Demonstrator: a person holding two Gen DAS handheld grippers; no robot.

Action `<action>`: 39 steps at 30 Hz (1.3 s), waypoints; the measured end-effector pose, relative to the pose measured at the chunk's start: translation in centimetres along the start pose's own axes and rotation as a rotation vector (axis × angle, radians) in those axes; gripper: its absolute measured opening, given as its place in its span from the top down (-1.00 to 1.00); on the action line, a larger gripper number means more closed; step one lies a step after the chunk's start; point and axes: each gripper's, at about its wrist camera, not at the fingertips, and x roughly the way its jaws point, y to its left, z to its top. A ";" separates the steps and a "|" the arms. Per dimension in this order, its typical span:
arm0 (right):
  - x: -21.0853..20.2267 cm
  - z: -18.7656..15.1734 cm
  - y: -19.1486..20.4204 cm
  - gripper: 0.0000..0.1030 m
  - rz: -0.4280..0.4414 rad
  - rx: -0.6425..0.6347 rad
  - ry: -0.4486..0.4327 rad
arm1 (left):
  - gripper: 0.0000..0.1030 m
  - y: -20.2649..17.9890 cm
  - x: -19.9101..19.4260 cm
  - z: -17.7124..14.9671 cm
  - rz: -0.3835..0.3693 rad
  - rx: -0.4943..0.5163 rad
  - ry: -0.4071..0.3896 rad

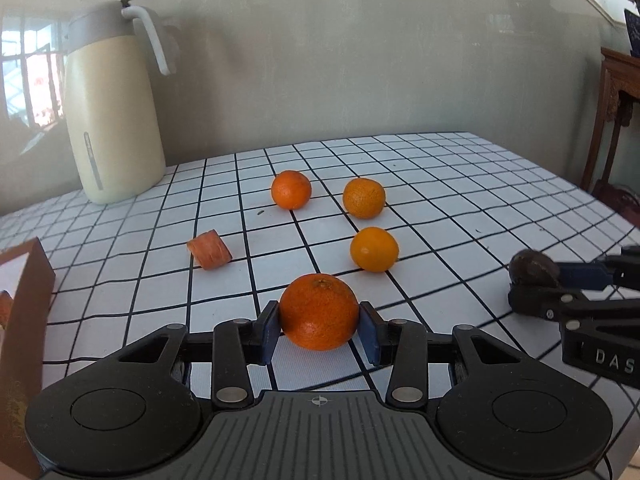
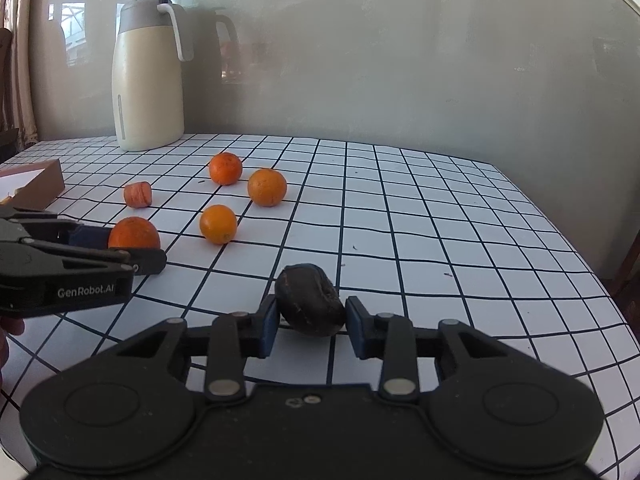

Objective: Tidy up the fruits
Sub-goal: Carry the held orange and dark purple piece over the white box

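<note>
Three round, dimpled oranges (image 1: 291,189) lie on grid-printed cloth (image 1: 460,184).

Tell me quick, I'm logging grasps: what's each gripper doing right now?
Left gripper: closed on an orange, pads against both sides.
Right gripper: closed on a dark brown fruit.

Left gripper (image 1: 319,330) and right gripper (image 2: 308,320) angled downward, side by side, fingers (image 1: 270,330) clamped inward.
</note>
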 end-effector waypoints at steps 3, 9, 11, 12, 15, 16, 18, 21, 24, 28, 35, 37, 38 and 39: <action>-0.4 0.0 -0.1 0.47 -0.002 0.011 -0.007 | 0.19 0.0 -0.9 0.1 0.001 0.001 -0.018; -1.8 0.1 0.0 0.47 0.004 0.030 -0.035 | 0.19 0.2 -3.5 0.2 -0.001 -0.013 -0.057; -2.3 0.5 0.2 0.47 0.010 0.030 -0.049 | 0.19 0.2 -4.5 0.3 0.002 -0.009 -0.068; -2.7 0.8 0.4 0.47 0.014 0.029 -0.058 | 0.19 0.2 -5.0 0.3 0.005 -0.007 -0.074; -3.7 1.4 0.8 0.47 0.025 0.030 -0.084 | 0.19 0.5 -6.3 0.4 0.027 -0.003 -0.090; -3.9 1.6 0.9 0.47 0.030 0.030 -0.089 | 0.19 0.6 -6.7 0.4 0.034 -0.005 -0.095; -4.4 1.9 1.2 0.47 0.037 0.029 -0.103 | 0.19 1.2 -7.6 0.3 0.045 -0.019 -0.105; -5.1 2.4 1.6 0.47 0.054 0.023 -0.123 | 0.19 1.8 -8.8 -0.4 0.065 -0.042 -0.113; -5.9 2.7 2.3 0.47 0.072 0.009 -0.141 | 0.19 2.4 -10.1 -0.9 0.081 -0.054 -0.122; -6.5 3.4 3.7 0.47 0.103 -0.008 -0.165 | 0.19 3.3 -11.8 -0.8 0.106 -0.061 -0.151; -7.1 4.5 6.3 0.47 0.150 -0.036 -0.203 | 0.19 6.0 -14.1 -1.4 0.163 -0.096 -0.177; -7.3 4.7 7.0 0.47 0.162 -0.040 -0.213 | 0.19 6.9 -14.7 -1.6 0.184 -0.106 -0.188; -7.2 4.8 7.4 0.47 0.167 -0.042 -0.214 | 0.19 7.3 -15.0 -1.7 0.192 -0.110 -0.191; -7.2 4.9 7.7 0.47 0.173 -0.045 -0.215 | 0.19 7.8 -15.3 -1.8 0.202 -0.117 -0.195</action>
